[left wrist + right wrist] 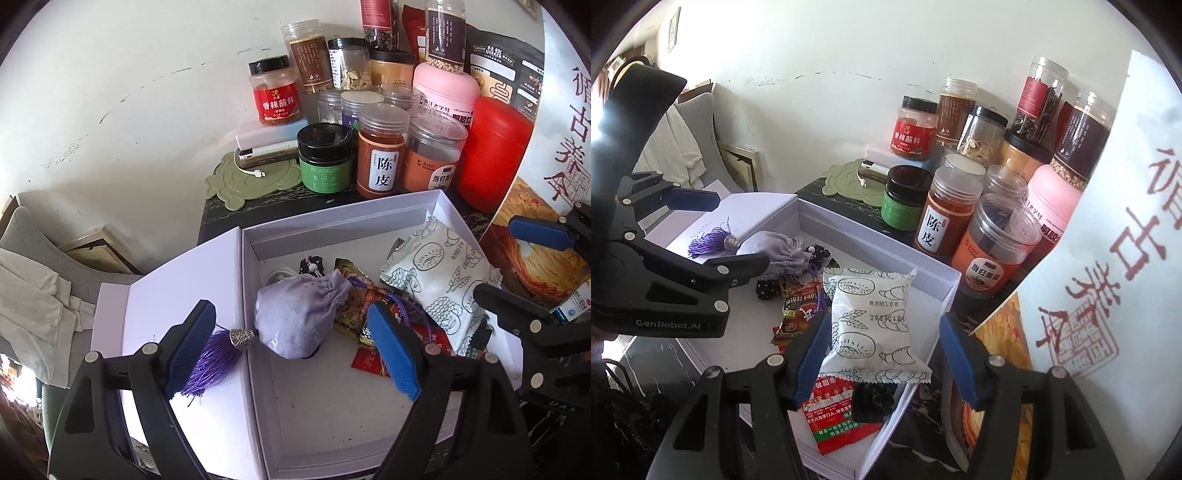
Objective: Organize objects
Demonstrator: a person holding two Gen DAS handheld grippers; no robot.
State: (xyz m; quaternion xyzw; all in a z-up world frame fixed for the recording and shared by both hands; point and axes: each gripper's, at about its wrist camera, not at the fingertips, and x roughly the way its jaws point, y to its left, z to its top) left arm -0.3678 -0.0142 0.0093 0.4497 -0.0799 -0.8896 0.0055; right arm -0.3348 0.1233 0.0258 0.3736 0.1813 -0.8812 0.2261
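A white open box (343, 218) holds a lavender drawstring pouch (301, 314), a white printed snack packet (873, 321), red sachets (838, 417) and brown candy wrappers (798, 314). The pouch's purple tassel (216, 356) hangs over the box wall onto the lid (184, 288). My left gripper (291, 354) hovers open above the pouch, and its pads do not touch it. My right gripper (886, 358) is open astride the snack packet's lower end, with a gap at the right pad. Each gripper shows in the other view: right gripper (524, 266), left gripper (742, 229).
Several jars stand behind the box, among them a green jar (325, 162), an orange-filled jar (380, 155) and a red canister (491, 151). Power banks (269, 146) lie on a green mat (251, 181). A tall printed bag (1108, 240) flanks the right. A grey chair with cloth (33, 288) is left.
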